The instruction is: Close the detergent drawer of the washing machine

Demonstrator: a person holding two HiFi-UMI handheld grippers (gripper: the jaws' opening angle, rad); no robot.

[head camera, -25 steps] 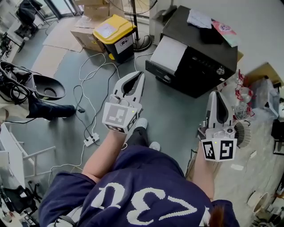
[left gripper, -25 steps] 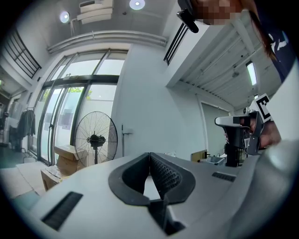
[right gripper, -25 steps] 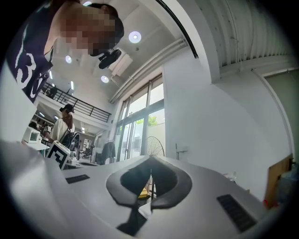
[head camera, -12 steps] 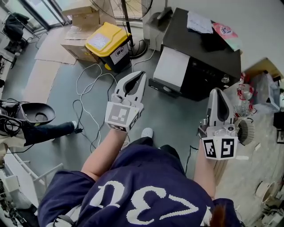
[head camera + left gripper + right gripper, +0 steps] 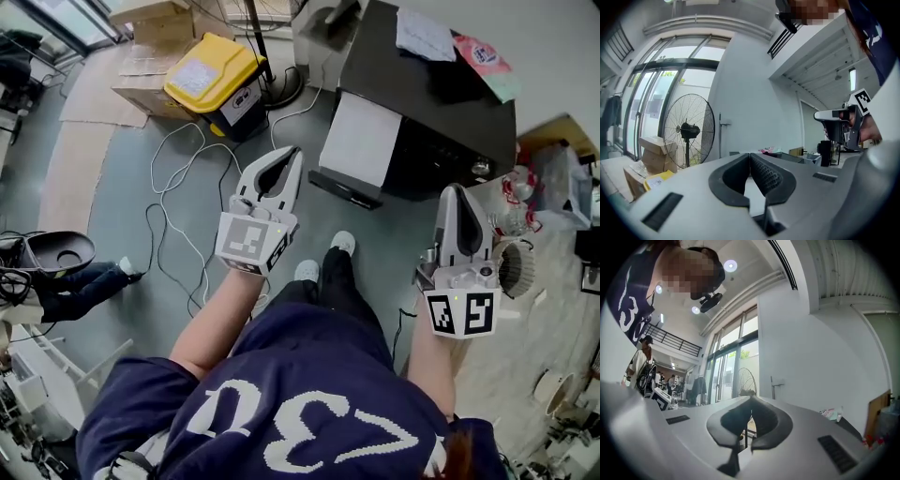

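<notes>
The black washing machine [image 5: 427, 103] stands ahead at the upper right in the head view, with a round knob [image 5: 483, 169] on its panel. A white slab with a dark front edge [image 5: 359, 142] juts out of its left front; it looks like the pulled-out drawer. My left gripper [image 5: 292, 155] hangs in the air just left of that slab, shut and empty. To the right, my right gripper [image 5: 452, 193] is below the knob, also shut and empty. Each gripper view shows its own jaws closed on nothing, left gripper [image 5: 750, 154] and right gripper [image 5: 751, 399].
A yellow-lidded bin [image 5: 214, 80] and cardboard boxes [image 5: 155, 14] sit at the upper left. White cables [image 5: 178, 187] trail over the grey floor. A fan's base [image 5: 277, 89] stands left of the machine. A cloth [image 5: 424, 33] lies on the machine, clutter [image 5: 525, 216] to its right.
The person has stepped forward, so the machine and bin sit nearer. Both grippers, still shut, have travelled toward the machine's front and sunk slightly.
</notes>
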